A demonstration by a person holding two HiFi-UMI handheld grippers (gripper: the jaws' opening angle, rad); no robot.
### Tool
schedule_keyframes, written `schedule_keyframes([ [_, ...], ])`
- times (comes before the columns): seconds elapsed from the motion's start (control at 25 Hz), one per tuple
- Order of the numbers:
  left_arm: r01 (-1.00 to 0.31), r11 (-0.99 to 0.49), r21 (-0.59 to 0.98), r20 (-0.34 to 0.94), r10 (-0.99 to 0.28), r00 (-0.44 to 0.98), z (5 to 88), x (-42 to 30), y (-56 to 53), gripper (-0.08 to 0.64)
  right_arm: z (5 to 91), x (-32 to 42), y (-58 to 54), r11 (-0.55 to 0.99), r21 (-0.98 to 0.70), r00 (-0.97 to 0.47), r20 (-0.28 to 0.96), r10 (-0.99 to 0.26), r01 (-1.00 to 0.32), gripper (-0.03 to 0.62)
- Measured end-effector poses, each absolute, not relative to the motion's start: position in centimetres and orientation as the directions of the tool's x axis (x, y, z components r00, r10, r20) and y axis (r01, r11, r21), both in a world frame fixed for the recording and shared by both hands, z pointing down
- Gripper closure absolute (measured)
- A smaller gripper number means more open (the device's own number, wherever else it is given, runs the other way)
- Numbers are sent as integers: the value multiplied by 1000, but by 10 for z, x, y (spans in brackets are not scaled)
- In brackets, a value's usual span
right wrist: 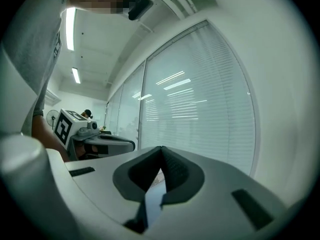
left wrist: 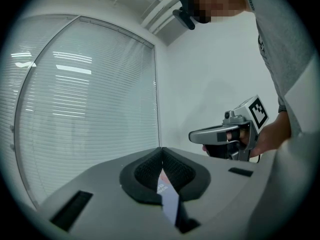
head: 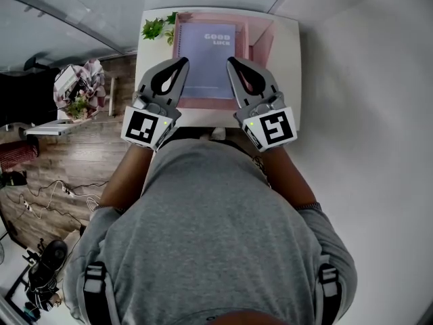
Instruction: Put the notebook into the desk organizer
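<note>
A lavender notebook (head: 208, 58) printed "GOOD LUCK" lies flat on the pink desk organizer (head: 262, 40), on a small white table (head: 289, 59) in the head view. My left gripper (head: 184, 61) hovers over the notebook's left edge and my right gripper (head: 231, 60) over its right edge. Both point away from me. In the left gripper view the jaws meet at their tips (left wrist: 161, 151), with nothing held. The right gripper view shows the same, tips (right wrist: 161, 150) closed together and empty. A thin lavender sliver shows through the slot behind each pair of jaws.
A small green plant (head: 157, 28) stands at the table's back left corner. Left of the table is wood floor with a bunch of flowers (head: 80, 87), a low shelf and loose cables (head: 51, 198). A white wall runs along the right, window blinds behind.
</note>
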State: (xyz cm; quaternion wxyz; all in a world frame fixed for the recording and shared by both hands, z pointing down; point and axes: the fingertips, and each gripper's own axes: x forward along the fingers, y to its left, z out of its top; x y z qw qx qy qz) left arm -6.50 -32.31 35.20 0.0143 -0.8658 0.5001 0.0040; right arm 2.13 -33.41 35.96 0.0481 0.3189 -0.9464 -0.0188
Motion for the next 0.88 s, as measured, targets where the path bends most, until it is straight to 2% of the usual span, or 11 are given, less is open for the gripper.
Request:
schedule_keyframes([
  [0.32, -860, -511, -23, -68, -857, 511, 336, -57, -311, 540, 336, 22, -321, 808, 71, -810, 6, -586, -584, 586],
  [0.52, -865, -501, -29, -78, -861, 502, 334, -57, -307, 540, 347, 27, -319, 818, 86, -818, 49, -573, -568, 586],
  [0.88, -871, -490, -27, -85, -867, 490, 334, -57, -308, 540, 349, 30, -322, 815, 82, -815, 50, -578, -573, 586],
])
